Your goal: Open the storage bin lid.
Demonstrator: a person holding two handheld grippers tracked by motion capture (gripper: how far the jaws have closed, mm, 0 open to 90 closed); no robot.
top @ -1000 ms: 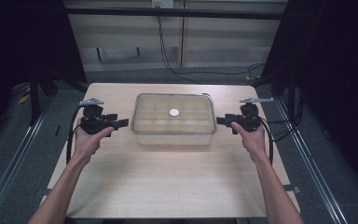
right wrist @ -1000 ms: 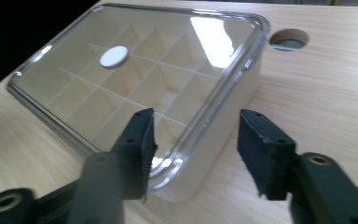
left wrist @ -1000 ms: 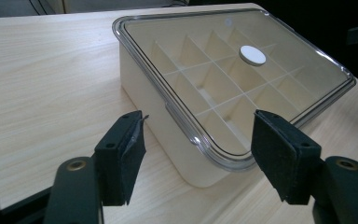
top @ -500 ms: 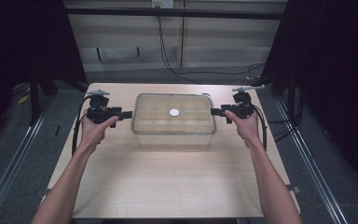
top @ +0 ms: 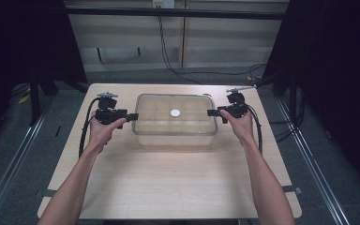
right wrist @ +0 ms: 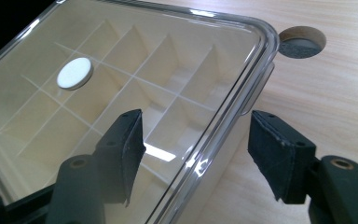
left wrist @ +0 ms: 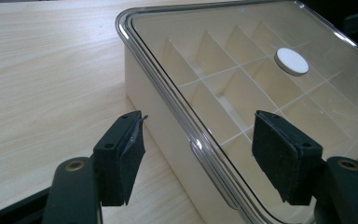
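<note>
Your left gripper [left wrist: 193, 158] and right gripper [right wrist: 193, 156] are both spread wide, each straddling an end rim of the box [top: 174, 136] at the table's middle. I'd lower both evenly and pinch the clear lid [left wrist: 242, 60] together. The right gripper view reveals a hole [right wrist: 302, 43] beyond the box's corner.

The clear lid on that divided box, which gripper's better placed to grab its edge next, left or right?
Neither clearly. The left gripper and right gripper sit at opposite ends of the box, each open with jaws straddling the lid rim. A two-handed lift looks likeliest.
</note>
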